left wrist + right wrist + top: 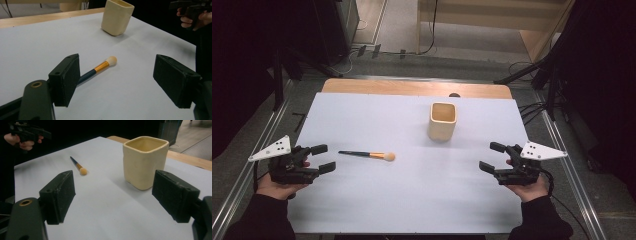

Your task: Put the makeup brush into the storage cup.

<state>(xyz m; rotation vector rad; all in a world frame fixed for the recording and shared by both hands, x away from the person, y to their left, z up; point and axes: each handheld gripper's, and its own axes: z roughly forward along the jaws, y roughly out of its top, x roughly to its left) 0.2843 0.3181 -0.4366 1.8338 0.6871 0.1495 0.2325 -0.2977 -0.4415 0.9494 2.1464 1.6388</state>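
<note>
A small makeup brush (367, 154) with a dark handle, gold ferrule and pale tip lies flat on the white table, left of centre; it also appears as the brush (100, 67) and the brush (78, 166). A cream square cup (442, 120) stands upright farther back, seen again as the cup (116, 17) and the cup (144, 161). My left gripper (323, 157) is open just left of the brush handle, nothing between its jaws. My right gripper (492, 156) is open at the right, in front of the cup and apart from it.
The white sheet (412, 200) covers most of a wooden table (412, 88) whose far edge shows bare. Metal rails (562, 150) run along both sides. Cables and dark stands lie on the floor behind.
</note>
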